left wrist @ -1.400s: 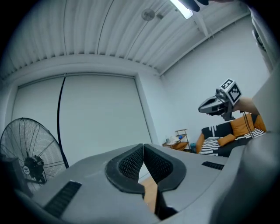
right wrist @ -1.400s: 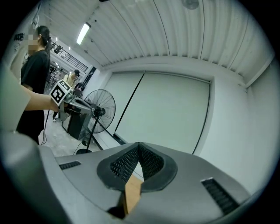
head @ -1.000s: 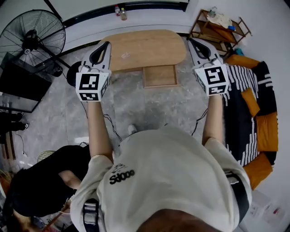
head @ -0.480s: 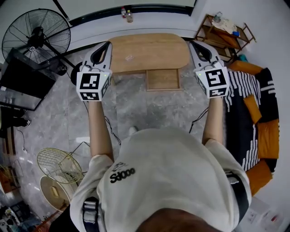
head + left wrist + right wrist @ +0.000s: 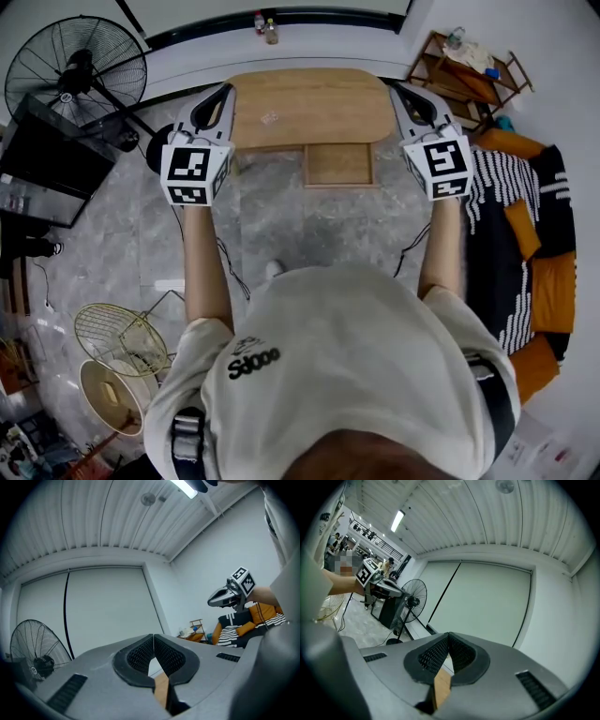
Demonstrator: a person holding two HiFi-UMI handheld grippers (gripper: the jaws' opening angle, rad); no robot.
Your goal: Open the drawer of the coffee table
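- Drawer, a light-wood box [image 5: 339, 164], is sticking out from the near edge of the oval wooden coffee table [image 5: 309, 103]; opening is looking done.
- You're holding the grey left gripper [image 5: 222, 91] and right gripper [image 5: 395, 87] closed, empty, flanking that table.

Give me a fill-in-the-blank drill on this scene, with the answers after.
The drawer of the coffee table stands ____.
The left tongs and right tongs are both ____, holding nothing.
The standing fan is on the person's ____ side.
The cushion on the striped blanket is ____.
Missing words: open; shut; left; orange.
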